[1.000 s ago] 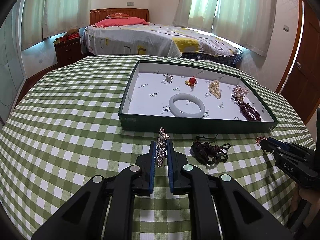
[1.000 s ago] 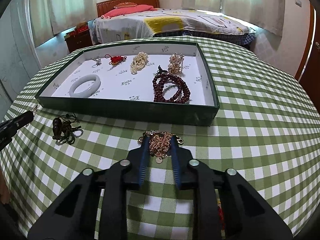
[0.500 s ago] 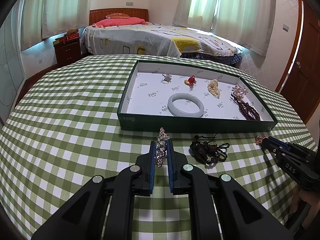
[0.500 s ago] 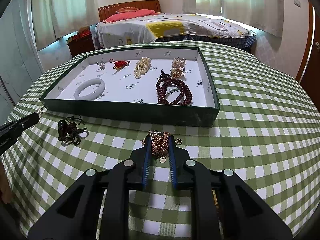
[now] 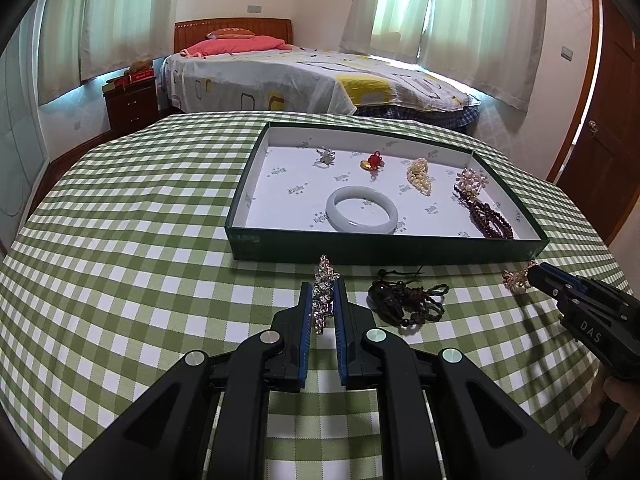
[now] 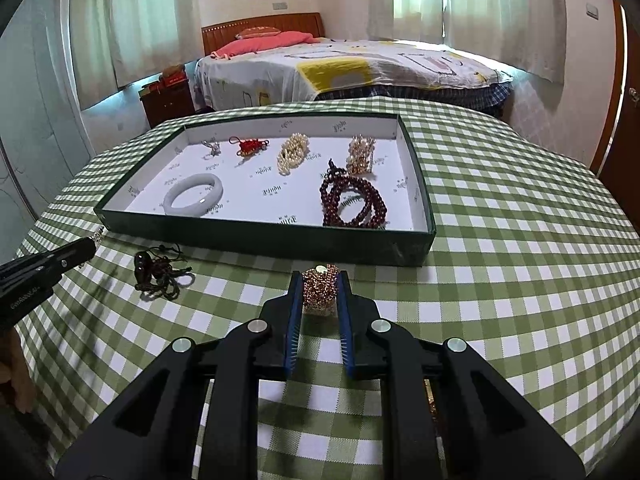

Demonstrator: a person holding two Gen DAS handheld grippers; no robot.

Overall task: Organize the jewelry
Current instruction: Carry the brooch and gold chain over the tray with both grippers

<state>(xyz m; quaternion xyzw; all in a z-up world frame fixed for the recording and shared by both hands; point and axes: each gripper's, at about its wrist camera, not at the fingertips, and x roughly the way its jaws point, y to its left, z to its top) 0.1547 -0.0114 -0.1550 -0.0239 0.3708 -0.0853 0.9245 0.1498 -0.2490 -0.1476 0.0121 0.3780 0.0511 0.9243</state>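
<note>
Rose-gold chain (image 6: 319,288), bunched into a small glittering clump, sits pinched between the blue pads of the right gripper (image 6: 319,286), jaws nearly closed on it, over the green checked tablecloth (image 6: 500,272) just before the green tray (image 6: 264,236); the left gripper (image 5: 323,296) is likewise clamped on a slim rhinestone strand (image 5: 323,294) standing upright between its pads, near the tray's front wall, beside a dark corded pendant (image 5: 404,302) lying on the cloth.
</note>
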